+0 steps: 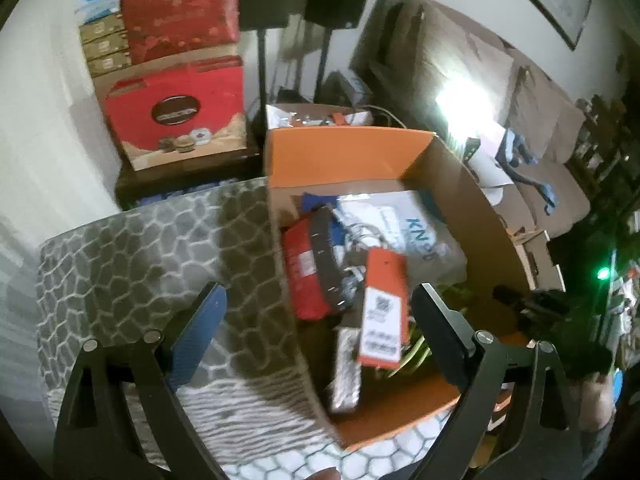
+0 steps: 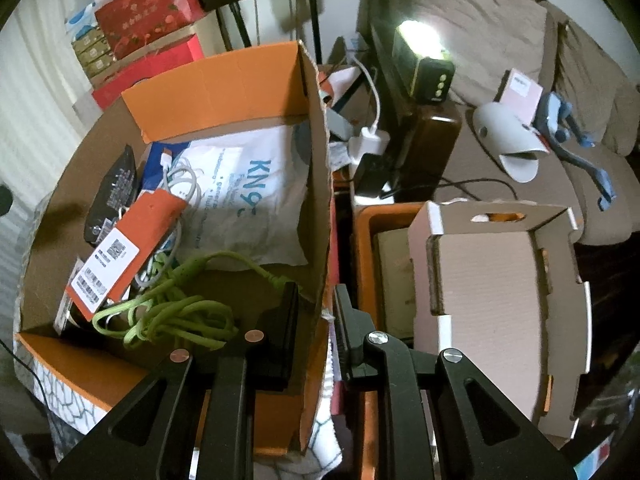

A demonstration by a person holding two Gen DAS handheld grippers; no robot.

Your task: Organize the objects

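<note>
One open cardboard box [image 2: 224, 80] holds one white mask packet [image 2: 256, 200], one orange carton [image 2: 132, 240] and one green cable [image 2: 172, 312]. The right gripper [image 2: 318, 320] pinches the box's side wall [image 2: 320, 200] between narrow jaws. The left gripper [image 1: 320, 336] hovers spread wide and empty, the orange carton ahead between its fingers.

A table covered by a grey cloth with a white cobble pattern [image 1: 132, 248] is seen spreading ahead and to the left of the left gripper. An open orange cardboard box [image 1: 344, 152] is set directly on that cloth, ahead and to the right of the same gripper's fingers. From the right wrist view, the cloth [image 2: 64, 396] is glimpsed low on the left, under the box's near corner [image 2: 76, 364].
</note>
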